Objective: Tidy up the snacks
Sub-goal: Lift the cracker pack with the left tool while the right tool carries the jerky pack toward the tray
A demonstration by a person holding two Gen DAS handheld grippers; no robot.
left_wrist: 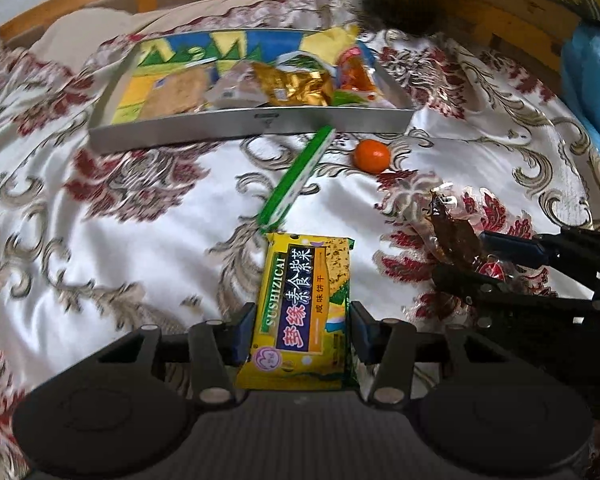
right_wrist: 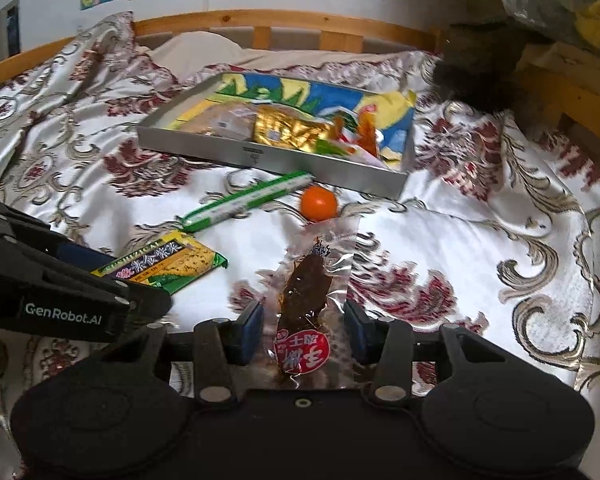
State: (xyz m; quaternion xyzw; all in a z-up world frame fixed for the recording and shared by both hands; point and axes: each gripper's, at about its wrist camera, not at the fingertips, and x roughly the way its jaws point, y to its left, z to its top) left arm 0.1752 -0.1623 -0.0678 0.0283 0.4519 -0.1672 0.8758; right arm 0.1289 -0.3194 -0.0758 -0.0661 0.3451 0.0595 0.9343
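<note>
My left gripper (left_wrist: 302,332) is shut on a yellow seaweed cracker pack (left_wrist: 304,304), its pads pressing on the pack's long sides; the right wrist view shows this pack (right_wrist: 180,260) at the left. My right gripper (right_wrist: 304,328) is shut on a clear packet of brown dried snack (right_wrist: 304,296) with a red label; the left wrist view shows that packet (left_wrist: 454,236) sticking up from the right fingers. A grey metal tray (left_wrist: 252,124) (right_wrist: 260,156) lies farther back with several wrapped snacks in it. In front of it lie a green stick pack (left_wrist: 296,180) and a small orange (left_wrist: 372,155).
Everything rests on a bed with a white floral cover (right_wrist: 480,240), ringed by a wooden bed rail (right_wrist: 284,20). A dark furry object (right_wrist: 476,68) sits at the back right. A blue item (left_wrist: 592,80) lies past the right edge.
</note>
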